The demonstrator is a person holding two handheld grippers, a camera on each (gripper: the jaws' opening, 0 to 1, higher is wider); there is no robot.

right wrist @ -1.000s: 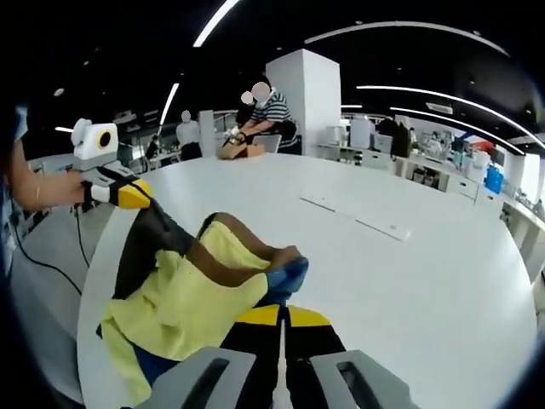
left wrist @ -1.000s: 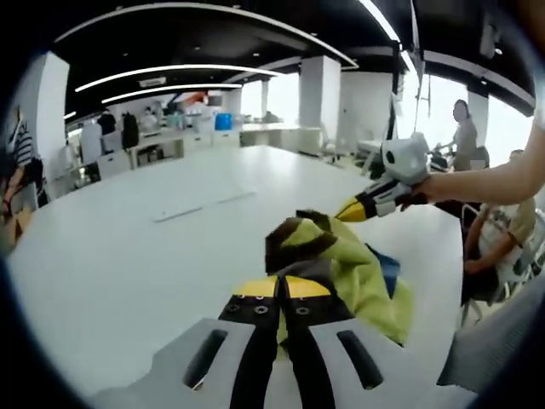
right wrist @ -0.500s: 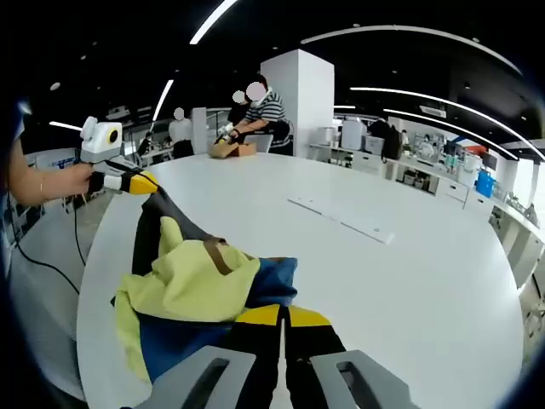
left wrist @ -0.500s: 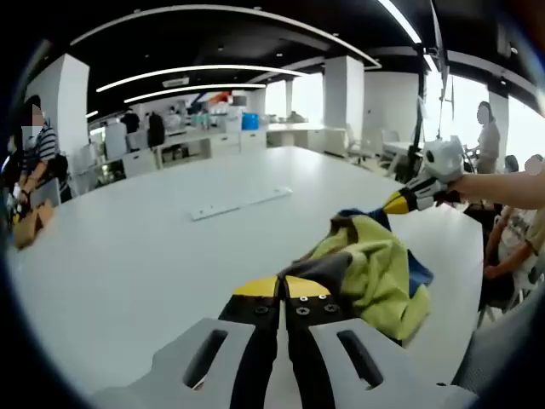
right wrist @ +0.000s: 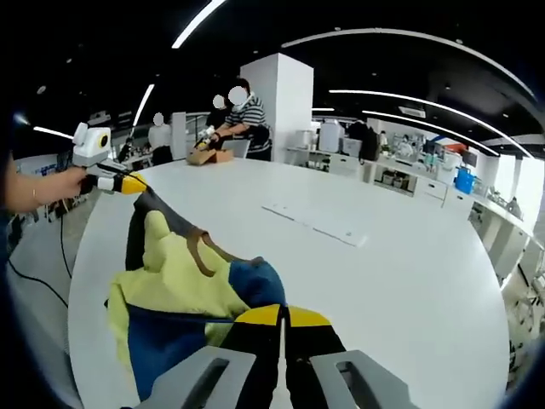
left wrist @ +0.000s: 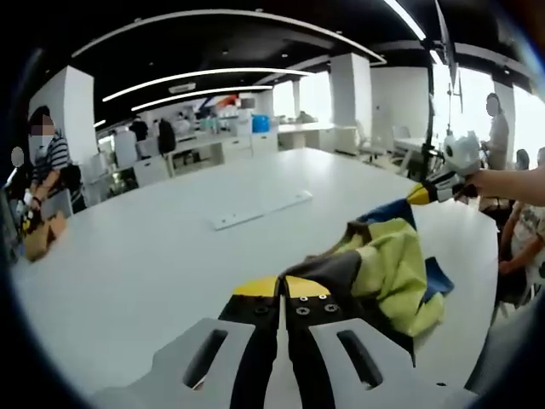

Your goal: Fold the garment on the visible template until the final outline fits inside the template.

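Both grippers clamp garment; no legible writing

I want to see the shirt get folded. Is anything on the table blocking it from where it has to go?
Nothing visible blocks it. The garment is already gripped at opposite ends by the left gripper and right gripper, stretched between them. The white table beyond it is bare up to the pale template strips.

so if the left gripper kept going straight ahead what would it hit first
Probably nothing soon: the left gripper, shut on the garment, points across bare white table. The flat strip lies further along that line, though depth is unclear.
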